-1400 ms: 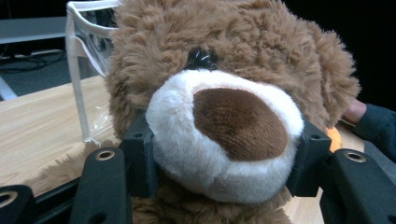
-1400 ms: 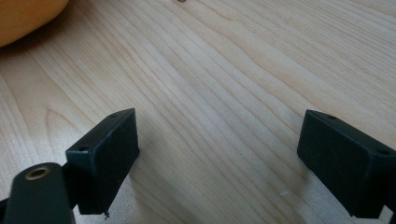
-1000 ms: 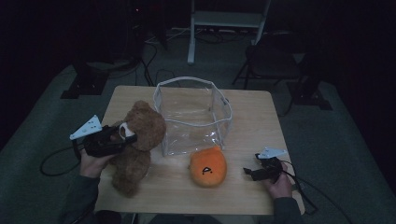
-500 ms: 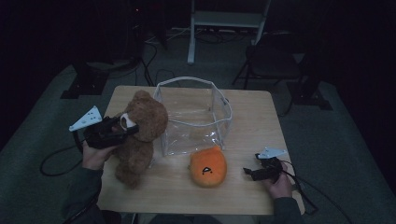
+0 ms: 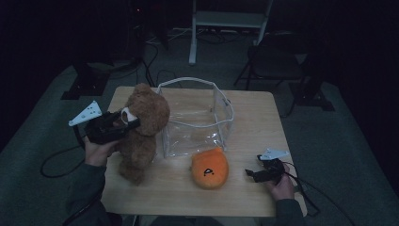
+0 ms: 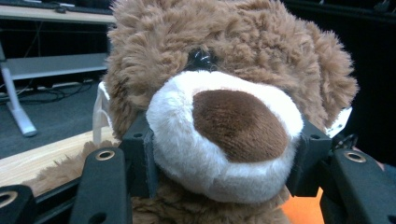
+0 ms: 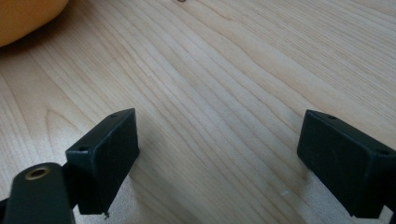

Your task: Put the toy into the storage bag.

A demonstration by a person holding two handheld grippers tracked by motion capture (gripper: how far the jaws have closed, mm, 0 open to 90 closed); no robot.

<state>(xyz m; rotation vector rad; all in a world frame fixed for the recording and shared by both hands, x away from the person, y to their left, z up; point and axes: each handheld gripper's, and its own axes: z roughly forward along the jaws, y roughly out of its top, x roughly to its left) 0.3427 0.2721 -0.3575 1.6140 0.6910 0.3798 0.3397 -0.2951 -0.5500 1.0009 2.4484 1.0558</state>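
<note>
The left tongs [image 5: 123, 123], clamped on the teddy bear [image 5: 143, 127] by its snout, have lifted it higher beside the clear bin [image 5: 197, 117], likely going in; right tongs [image 5: 252, 175] rest apart on the worktop [image 5: 254, 122]

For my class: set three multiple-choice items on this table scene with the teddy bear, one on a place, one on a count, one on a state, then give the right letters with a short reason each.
1. Where does the orange plush toy lie?
A. inside the clear bin
B. on the table in front of the clear bin
C. on the floor

2. How many plush toys are on the table?
A. one
B. two
C. four

3. What is the state of the left hand-held gripper?
A. shut on the teddy bear's muzzle
B. open over bare wood
C. shut on the orange toy

Answers:
1 B: the high view shows it on the wood, just outside the bin's near wall.
2 B: the teddy bear and the orange toy.
3 A: the left gripper view shows both pads pressing the white muzzle.
</note>
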